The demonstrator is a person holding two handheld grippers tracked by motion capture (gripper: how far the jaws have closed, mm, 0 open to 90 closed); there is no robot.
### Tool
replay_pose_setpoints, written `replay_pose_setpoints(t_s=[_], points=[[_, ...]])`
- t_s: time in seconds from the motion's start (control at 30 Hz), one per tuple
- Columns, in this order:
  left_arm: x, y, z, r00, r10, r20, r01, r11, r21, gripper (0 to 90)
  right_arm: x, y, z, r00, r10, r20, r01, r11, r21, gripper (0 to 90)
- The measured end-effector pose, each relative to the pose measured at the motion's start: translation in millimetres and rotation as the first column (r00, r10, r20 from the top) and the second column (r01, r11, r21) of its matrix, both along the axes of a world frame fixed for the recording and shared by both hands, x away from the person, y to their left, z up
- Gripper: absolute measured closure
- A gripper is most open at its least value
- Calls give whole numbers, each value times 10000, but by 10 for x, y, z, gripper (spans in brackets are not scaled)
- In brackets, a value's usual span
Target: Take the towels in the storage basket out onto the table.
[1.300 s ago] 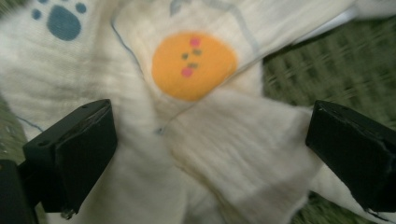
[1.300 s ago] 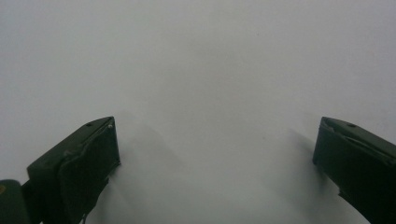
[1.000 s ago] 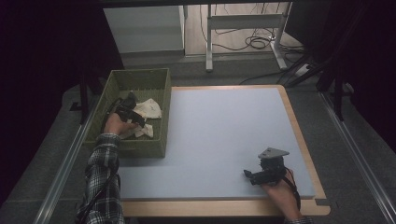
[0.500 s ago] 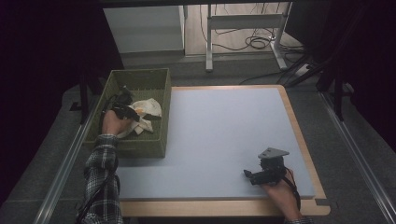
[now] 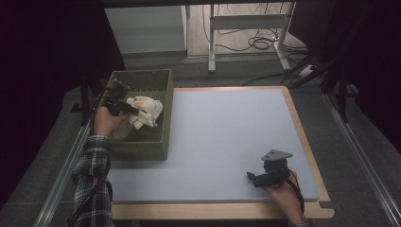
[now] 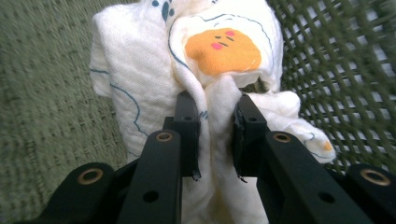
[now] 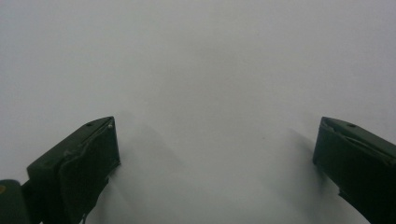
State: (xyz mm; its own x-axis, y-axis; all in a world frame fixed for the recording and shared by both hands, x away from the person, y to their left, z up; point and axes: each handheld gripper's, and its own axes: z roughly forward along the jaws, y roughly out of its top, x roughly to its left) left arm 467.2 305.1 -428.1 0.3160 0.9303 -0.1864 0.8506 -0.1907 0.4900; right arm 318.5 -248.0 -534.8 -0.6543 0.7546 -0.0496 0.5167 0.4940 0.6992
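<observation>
Left gripper view, nearest first: the left hand-held gripper (image 6: pixel 215 112) has its two black jaws pinched on a bunched fold of the white cotton cloth printed with an orange fried-egg face and thin blue lines (image 6: pixel 210 56); those jaws have just been closing, and the fabric is squeezed between the pads. The cloth looks light, limp and easily crumpled, so it should drape and trail rather than keep a shape, and nothing about it seems fragile or slippery. A gathered ridge such as the one now held is, I judge, the safest place to take it, since a single loose layer could slide out. Behind it lies the woven floor and lattice wall of the olive-green mesh plastic basket (image 6: pixel 336 70).

From the high view, the right hand-held gripper (image 5: pixel 250 177) rests low on the pale blue counter (image 5: pixel 227 137) at the near right, jaws spread wide with nothing between them, the hand behind it at the counter's edge. Farther off at the left, the plaid-sleeved left forearm reaches over the basket's near wall, wrist angled right, holding the cloth above the basket's inside.
</observation>
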Motion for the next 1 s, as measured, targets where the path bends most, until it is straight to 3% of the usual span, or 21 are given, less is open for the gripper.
replay_pose_setpoints(t_s=[0.4, 0.6, 0.8, 1.0], points=[[-243, -4, 440, 9966, -468, 678, 472, 9989, -49, 746, -1, 0, 0, 10000, -3, 4, 3, 10000, -1, 5], [-345, -39, 629, 9941, -800, 734, 798, 9968, 54, 744, -1, 0, 0, 10000, -1, 8, 1, 10000, -2, 5], [-442, -123, 830, 9879, -1252, 915, 1265, 9919, -94, 741, -1, 0, 0, 10000, -5, 5, 5, 10000, 1, 5], [-494, -299, 944, 9794, -1778, 953, 1801, 9835, -159, 740, 0, 0, 0, 10000, -3, 13, 3, 10000, 0, 5]])
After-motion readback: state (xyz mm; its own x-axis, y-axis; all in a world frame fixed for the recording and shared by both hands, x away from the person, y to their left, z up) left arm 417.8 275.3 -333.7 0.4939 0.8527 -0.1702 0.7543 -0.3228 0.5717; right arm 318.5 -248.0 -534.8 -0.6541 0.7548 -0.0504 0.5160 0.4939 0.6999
